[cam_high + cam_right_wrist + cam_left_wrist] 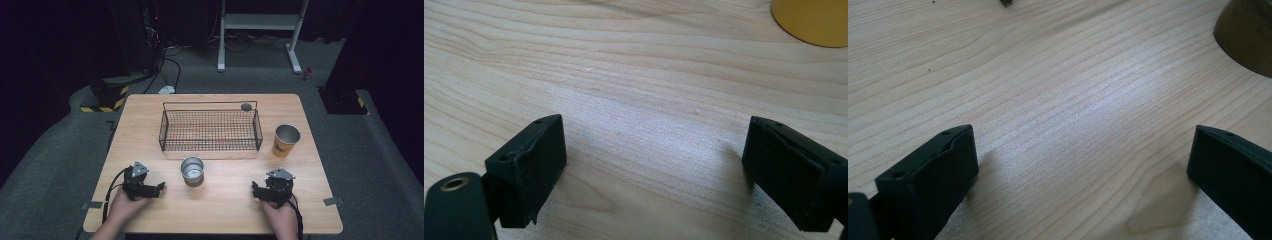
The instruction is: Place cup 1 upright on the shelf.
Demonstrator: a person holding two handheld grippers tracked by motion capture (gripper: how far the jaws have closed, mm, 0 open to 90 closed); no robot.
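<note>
Nearest me, I have the left gripper (159, 187) and the right gripper (256, 190) resting low on the desk (150, 105), each with its jaws spread wide and holding nothing. Between them, slightly farther out, stands the steel cup (192, 171), upright and just short of the wire basket (210, 129). The orange cup (286, 140) stands to the basket's right. I judge the grasp not yet begun; I'd approach the steel cup level, straddle its wall squarely, and close gently so it doesn't tip.
</note>
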